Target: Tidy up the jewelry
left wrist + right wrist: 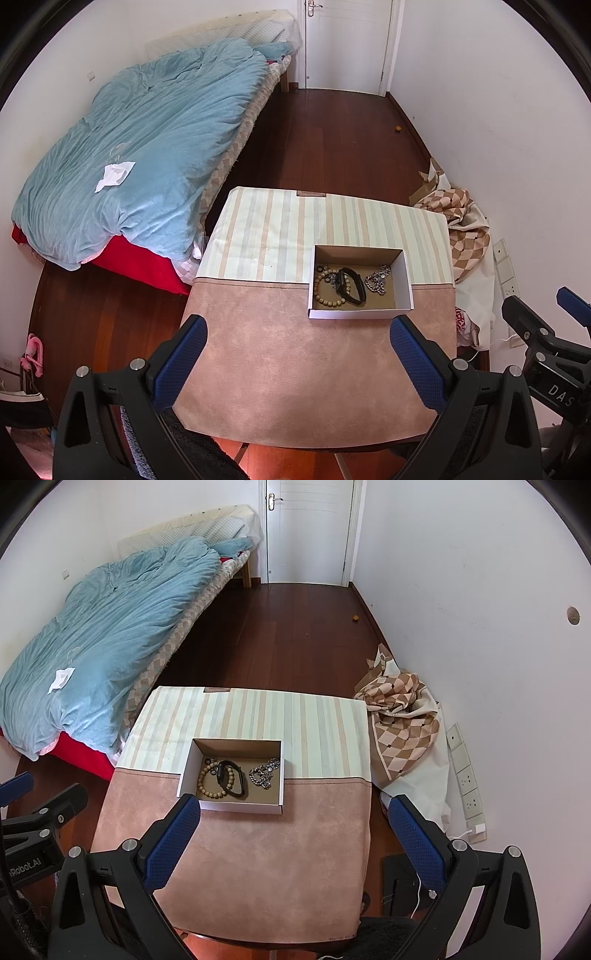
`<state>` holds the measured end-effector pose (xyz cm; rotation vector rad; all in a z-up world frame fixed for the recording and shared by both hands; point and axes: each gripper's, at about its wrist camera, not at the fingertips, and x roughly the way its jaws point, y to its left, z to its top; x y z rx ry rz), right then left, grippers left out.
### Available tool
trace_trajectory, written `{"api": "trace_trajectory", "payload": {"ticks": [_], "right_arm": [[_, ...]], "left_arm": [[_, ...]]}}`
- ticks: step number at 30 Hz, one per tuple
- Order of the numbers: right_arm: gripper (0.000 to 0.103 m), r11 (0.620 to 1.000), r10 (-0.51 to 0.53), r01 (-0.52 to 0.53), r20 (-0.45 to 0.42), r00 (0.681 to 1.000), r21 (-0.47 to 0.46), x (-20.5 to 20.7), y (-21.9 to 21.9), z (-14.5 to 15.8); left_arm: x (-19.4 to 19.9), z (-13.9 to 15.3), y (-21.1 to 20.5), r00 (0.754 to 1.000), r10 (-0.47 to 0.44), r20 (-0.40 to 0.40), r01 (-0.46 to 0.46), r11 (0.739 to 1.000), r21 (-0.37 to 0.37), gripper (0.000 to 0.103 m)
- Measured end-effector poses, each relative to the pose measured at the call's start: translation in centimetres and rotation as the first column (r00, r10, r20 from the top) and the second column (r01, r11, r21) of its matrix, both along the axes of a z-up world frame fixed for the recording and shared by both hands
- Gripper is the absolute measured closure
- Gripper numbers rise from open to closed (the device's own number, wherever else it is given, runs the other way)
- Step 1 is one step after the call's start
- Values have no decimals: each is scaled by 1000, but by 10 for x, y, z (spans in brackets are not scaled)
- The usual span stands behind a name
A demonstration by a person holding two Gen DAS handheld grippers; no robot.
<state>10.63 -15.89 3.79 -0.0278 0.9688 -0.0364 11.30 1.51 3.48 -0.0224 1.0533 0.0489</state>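
A shallow cardboard box (360, 314) (231, 806) sits on the table mat (295, 369) (258, 849). Inside lie a wooden bead bracelet (327, 291) (210, 781), a black band watch (351, 284) (232, 777), a silver chain (376, 282) (264, 773) and small rings. My left gripper (299, 325) is open and empty, above the mat short of the box. My right gripper (295, 805) is open and empty, with its left finger near the box's front left corner. Each gripper shows at the edge of the other's view.
The table carries a pink and striped mat. A bed with a blue duvet (140, 147) (103, 627) stands to the left. A checked cloth pile (461, 229) (402, 716) lies at the right by the wall. A white door (347, 40) is at the far end.
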Motion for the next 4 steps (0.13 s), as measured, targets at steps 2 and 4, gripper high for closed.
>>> {"api": "trace_trajectory", "payload": {"ticks": [2,4], "right_arm": [[0,1000,1,-1,-1,1000,1,0,0,0],[0,1000,1,-1,-2,1000,0,0,0,0]], "left_arm": [[0,0,1,1000,0,5,0,1000,0,2],[0,0,2,1000,0,4,0,1000,-4,2]]}}
